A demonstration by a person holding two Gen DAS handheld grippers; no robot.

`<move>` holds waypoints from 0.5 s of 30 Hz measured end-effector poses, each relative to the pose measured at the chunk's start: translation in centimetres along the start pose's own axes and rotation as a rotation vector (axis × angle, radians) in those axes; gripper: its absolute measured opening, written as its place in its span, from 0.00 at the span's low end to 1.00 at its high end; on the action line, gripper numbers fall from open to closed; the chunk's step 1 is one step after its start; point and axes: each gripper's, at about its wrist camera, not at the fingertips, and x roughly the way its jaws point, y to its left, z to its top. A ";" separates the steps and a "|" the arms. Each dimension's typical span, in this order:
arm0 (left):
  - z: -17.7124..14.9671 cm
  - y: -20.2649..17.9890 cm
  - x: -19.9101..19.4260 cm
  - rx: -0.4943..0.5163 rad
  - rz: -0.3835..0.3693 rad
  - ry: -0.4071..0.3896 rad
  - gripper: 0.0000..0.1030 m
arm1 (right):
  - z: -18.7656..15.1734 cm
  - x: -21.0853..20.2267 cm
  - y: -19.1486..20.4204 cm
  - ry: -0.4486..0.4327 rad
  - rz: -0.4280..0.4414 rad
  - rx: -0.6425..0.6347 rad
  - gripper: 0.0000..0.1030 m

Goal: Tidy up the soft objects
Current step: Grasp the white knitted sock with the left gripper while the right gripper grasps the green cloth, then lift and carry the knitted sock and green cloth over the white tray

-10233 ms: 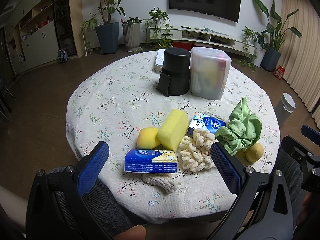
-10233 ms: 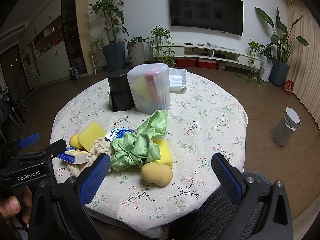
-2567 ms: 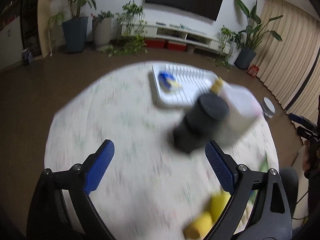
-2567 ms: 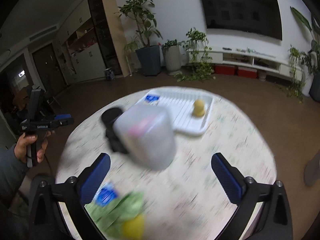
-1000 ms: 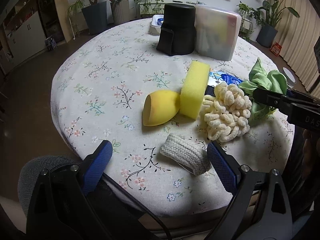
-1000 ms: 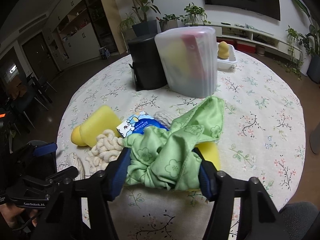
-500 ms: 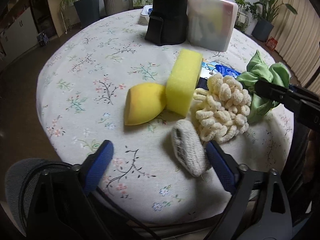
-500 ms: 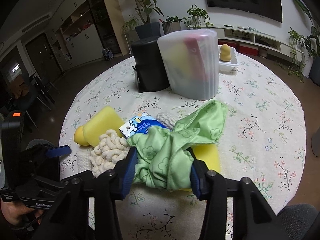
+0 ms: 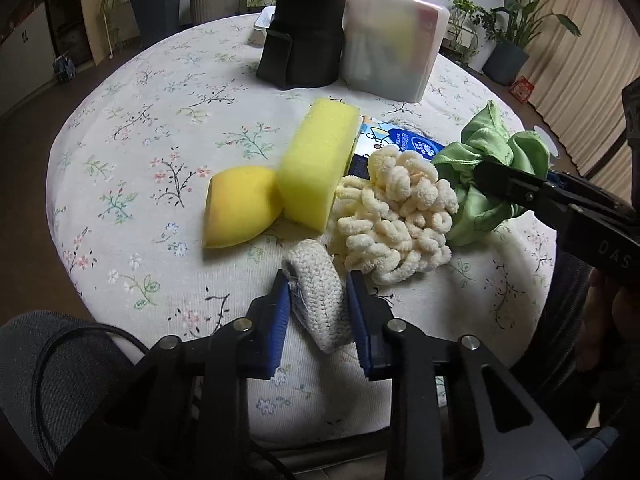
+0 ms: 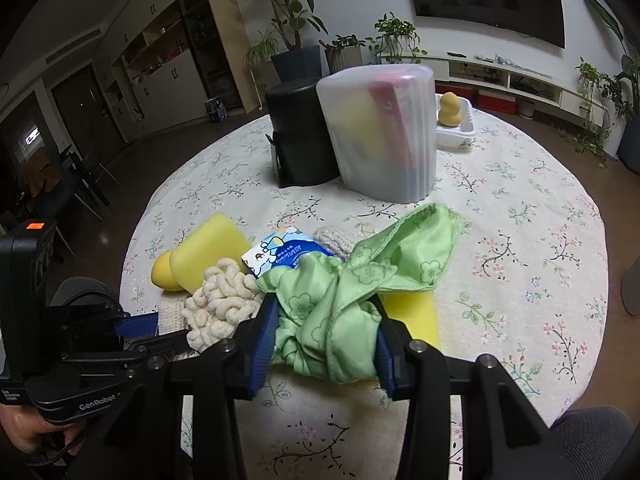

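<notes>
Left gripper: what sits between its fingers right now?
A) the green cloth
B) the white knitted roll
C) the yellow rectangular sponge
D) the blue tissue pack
B: the left gripper has its blue pads pressed against both sides of the white knitted roll, while the green cloth is in the right gripper.

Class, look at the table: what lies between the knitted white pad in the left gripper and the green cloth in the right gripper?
The cream chenille loop bundle lies between the knitted white pad and green cloth, clearest in the left wrist view.
</notes>
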 end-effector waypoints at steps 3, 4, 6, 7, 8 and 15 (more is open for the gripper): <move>-0.2 0.1 -0.2 -0.013 -0.005 0.002 0.24 | 0.0 -0.1 -0.1 -0.004 0.000 0.004 0.44; -0.3 0.1 -0.3 -0.012 -0.003 0.002 0.23 | 0.0 -0.2 -0.1 -0.006 0.000 0.004 0.44; -0.3 0.0 -0.4 -0.010 -0.003 -0.001 0.23 | 0.0 -0.3 -0.1 -0.010 -0.002 0.005 0.42; -0.3 0.0 -0.6 -0.011 -0.005 -0.006 0.22 | 0.0 -0.3 -0.1 -0.011 -0.003 0.005 0.41; -0.4 0.0 -0.9 -0.014 -0.008 -0.014 0.22 | 0.1 -0.4 -0.1 -0.014 -0.003 0.004 0.40; -0.2 0.2 -2.4 -0.012 -0.008 -0.055 0.21 | 0.4 -1.2 0.3 -0.029 -0.002 -0.015 0.36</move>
